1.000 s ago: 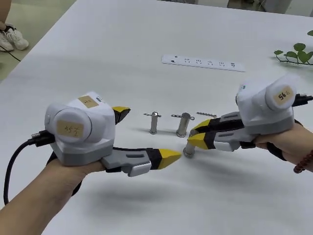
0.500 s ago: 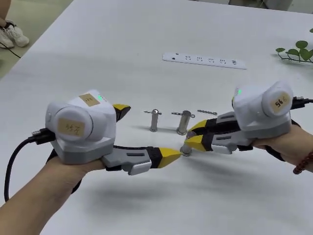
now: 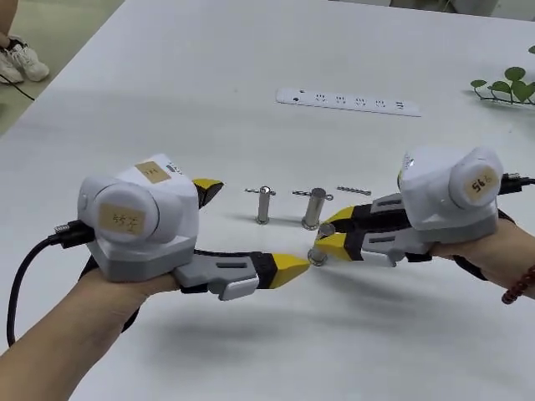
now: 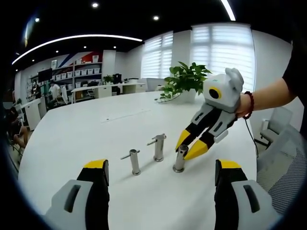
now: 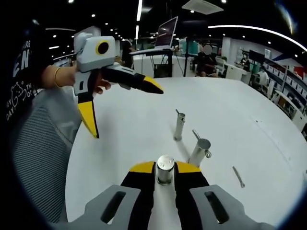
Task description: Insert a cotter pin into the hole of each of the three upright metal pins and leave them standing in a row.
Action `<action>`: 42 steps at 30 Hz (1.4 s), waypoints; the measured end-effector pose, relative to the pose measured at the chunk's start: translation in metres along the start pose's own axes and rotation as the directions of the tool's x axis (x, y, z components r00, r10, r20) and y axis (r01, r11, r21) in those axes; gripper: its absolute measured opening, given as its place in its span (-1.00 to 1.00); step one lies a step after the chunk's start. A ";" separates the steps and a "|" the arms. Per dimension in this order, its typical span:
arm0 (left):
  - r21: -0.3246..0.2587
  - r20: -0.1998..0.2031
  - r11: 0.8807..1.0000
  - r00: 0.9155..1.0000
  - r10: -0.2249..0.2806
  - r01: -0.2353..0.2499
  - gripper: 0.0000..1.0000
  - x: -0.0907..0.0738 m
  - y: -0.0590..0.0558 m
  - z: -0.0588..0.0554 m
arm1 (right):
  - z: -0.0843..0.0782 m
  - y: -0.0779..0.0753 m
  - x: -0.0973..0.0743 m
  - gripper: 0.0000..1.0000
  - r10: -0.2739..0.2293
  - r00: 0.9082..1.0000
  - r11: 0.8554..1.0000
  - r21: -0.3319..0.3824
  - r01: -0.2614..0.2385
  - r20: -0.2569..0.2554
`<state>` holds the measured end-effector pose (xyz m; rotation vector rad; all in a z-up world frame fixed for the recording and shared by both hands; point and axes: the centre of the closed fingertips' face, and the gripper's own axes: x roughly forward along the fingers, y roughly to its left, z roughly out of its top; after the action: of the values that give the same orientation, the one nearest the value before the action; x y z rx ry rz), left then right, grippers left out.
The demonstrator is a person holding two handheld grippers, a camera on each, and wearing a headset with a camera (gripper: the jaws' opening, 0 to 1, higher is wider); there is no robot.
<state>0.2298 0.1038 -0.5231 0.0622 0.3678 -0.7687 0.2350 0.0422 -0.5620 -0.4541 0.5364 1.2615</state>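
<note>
white counter (image 3: 167,83) in a bright office, power strip (image 3: 347,103) behind. the left claw (image 3: 252,225) hangs released and empty. the first pin (image 3: 263,206) and second pin (image 3: 313,209) stand fitted; the third pin (image 3: 318,255) stands clenched in the right claw (image 3: 328,234). a tug could tip it, or a reach for the loose cotter pin (image 3: 354,192) could knock the row.

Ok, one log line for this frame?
right tongs: shut on near pin | left tongs: open | far pins: cotters in | spare cotter: on table
</note>
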 end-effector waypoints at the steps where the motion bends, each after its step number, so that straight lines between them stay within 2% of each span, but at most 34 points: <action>1: 0.000 0.000 1.000 1.000 -0.001 0.001 0.81 0.000 0.000 0.000 | 0.000 0.000 -0.001 -0.78 0.003 1.000 1.000 0.005 -0.003 0.005; 3: 0.000 0.001 1.000 1.000 -0.003 0.003 0.82 0.000 -0.001 0.000 | 0.003 0.002 -0.004 -0.75 0.011 1.000 1.000 0.029 -0.012 0.023; 6: 0.001 0.001 1.000 1.000 -0.004 0.004 0.82 0.001 -0.001 0.000 | 0.002 0.001 -0.007 -0.66 0.012 1.000 0.999 0.041 -0.013 0.024; 12: -0.001 0.001 1.000 1.000 -0.001 0.001 0.83 0.001 -0.001 0.000 | 0.003 -0.007 -0.018 -0.62 -0.012 0.999 0.998 0.068 0.009 0.032; 19: -0.005 0.001 1.000 1.000 0.010 -0.010 0.97 0.001 0.001 0.001 | -0.002 -0.027 -0.029 -0.61 -0.071 0.997 0.996 0.063 0.071 -0.007; 25: 0.006 -0.006 1.000 1.000 0.004 -0.004 0.97 0.001 0.000 0.000 | -0.009 -0.048 -0.034 -0.61 -0.101 0.993 0.992 0.072 0.105 -0.052; 27: 0.002 -0.009 1.000 1.000 -0.002 0.002 0.97 0.001 -0.001 0.000 | -0.016 -0.058 -0.036 -0.60 -0.118 0.988 0.989 0.073 0.125 -0.096; 35: -0.004 -0.006 1.000 1.000 0.003 -0.003 0.97 0.000 0.001 0.000 | -0.028 -0.081 -0.037 -0.61 -0.140 0.973 0.986 0.067 0.155 -0.185; 39: -0.005 -0.012 1.000 1.000 -0.003 0.003 0.97 0.001 0.000 -0.001 | -0.038 -0.095 -0.036 -0.62 -0.158 0.954 0.984 0.040 0.173 -0.256; 42: -0.005 -0.015 1.000 1.000 -0.004 0.004 0.97 0.002 0.000 -0.001 | -0.041 -0.103 -0.033 -0.64 -0.158 0.949 0.984 0.041 0.176 -0.274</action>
<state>0.2307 0.1033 -0.5249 0.0621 0.3839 -0.7715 0.3223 -0.0322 -0.5714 -0.6095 0.7518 1.0219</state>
